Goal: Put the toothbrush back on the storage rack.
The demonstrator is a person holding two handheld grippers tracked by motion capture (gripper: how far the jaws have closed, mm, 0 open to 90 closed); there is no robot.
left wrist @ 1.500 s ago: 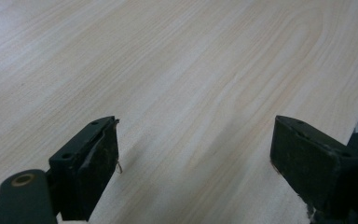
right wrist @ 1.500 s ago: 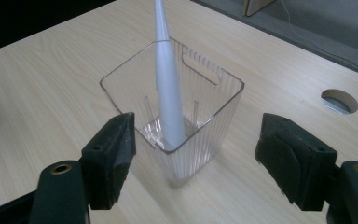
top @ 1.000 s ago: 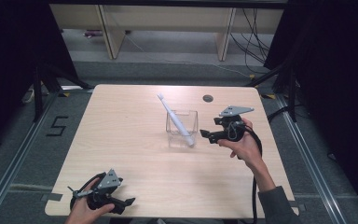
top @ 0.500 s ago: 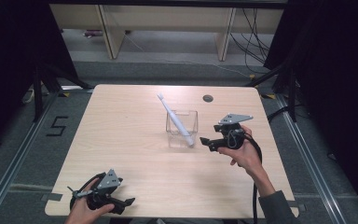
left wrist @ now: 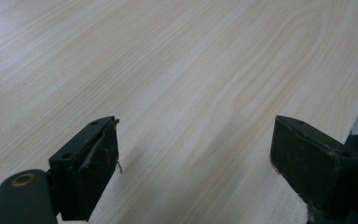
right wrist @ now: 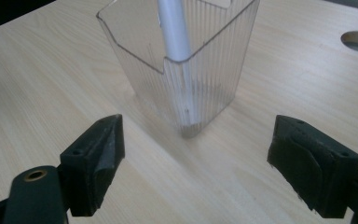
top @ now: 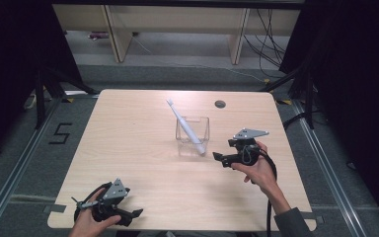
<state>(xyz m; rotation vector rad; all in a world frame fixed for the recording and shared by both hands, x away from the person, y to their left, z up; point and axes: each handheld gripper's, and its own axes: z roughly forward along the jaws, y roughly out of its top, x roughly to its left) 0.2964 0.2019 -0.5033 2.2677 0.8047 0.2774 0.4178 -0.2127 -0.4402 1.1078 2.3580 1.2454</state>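
Toothbrush, smooth white plastic, leans in a ribbed clear square cup; both matte-black tongs gape empty.

"5" marked on floor left of table.
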